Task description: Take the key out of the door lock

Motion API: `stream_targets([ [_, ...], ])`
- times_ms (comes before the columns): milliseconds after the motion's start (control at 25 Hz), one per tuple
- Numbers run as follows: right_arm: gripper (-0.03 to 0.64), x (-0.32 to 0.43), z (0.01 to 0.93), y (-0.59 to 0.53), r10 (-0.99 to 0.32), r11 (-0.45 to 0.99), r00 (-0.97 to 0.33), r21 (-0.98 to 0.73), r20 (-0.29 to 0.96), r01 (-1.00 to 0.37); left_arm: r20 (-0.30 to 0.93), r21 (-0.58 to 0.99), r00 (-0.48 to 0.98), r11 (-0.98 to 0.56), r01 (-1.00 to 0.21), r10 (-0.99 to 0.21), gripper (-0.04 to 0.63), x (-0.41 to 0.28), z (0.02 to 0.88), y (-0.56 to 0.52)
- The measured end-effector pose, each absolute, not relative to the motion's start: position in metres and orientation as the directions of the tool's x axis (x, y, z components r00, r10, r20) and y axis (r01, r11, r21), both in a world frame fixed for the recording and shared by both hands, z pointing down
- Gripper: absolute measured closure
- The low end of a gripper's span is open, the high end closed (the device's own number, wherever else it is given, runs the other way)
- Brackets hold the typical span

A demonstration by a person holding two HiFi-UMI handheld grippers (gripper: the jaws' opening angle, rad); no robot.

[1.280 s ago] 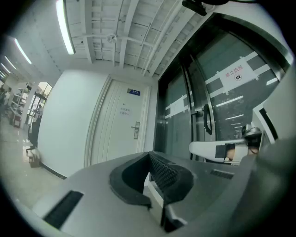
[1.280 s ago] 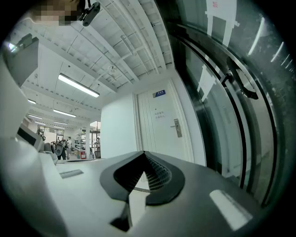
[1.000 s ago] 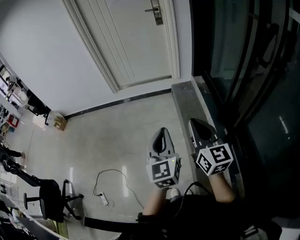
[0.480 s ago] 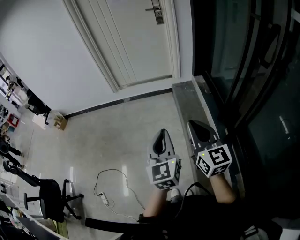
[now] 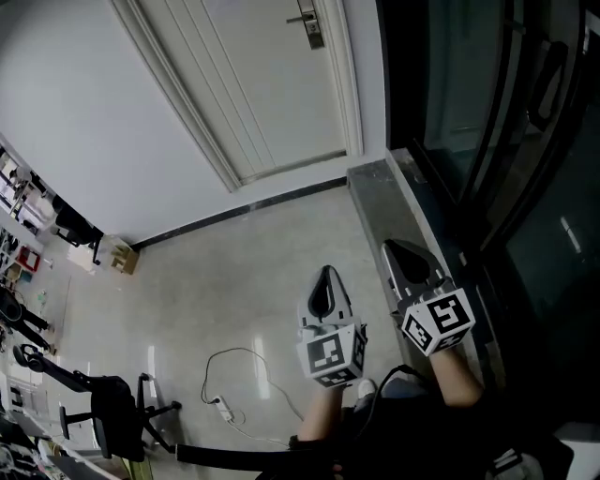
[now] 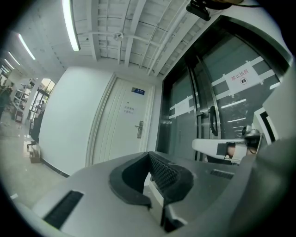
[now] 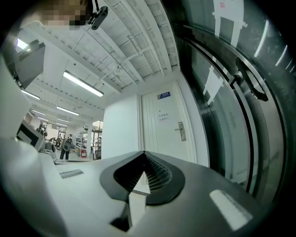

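Note:
A white door [image 5: 272,84] stands ahead, with a metal lock plate and lever handle [image 5: 309,23] near its right edge. The lock plate [image 6: 139,129] also shows far off in the left gripper view, and the same lock plate [image 7: 181,131] in the right gripper view. The key is too small to make out. My left gripper [image 5: 326,274] and right gripper [image 5: 390,247] hang side by side, well short of the door. Both are shut with nothing between the jaws. In their own views the left gripper [image 6: 149,155] and right gripper [image 7: 144,155] point toward the door.
Dark glass doors [image 5: 487,112] with a long handle run along the right, above a grey stone sill [image 5: 375,187]. On the floor lie a white power strip with its cable [image 5: 225,405], an office chair [image 5: 112,412] and a cardboard box [image 5: 122,255].
The head view has shifted slightly, so both grippers sit a little lower and further right in it. Their jaws have stayed shut.

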State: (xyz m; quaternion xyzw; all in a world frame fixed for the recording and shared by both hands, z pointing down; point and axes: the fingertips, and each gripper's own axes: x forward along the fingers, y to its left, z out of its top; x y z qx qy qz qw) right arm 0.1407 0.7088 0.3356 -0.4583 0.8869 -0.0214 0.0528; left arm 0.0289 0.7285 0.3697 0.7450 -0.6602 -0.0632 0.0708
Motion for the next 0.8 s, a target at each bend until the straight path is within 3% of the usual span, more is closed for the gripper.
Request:
stream_targets([
  [800,0.617,0.155,0.341,0.556,-0.814,0.58,-0.575,-0.074,-0.078,-0.811,-0.028,0.218,0.129,-0.132,-0.967,-0.991,0.595,0.041,0.366,0.574],
])
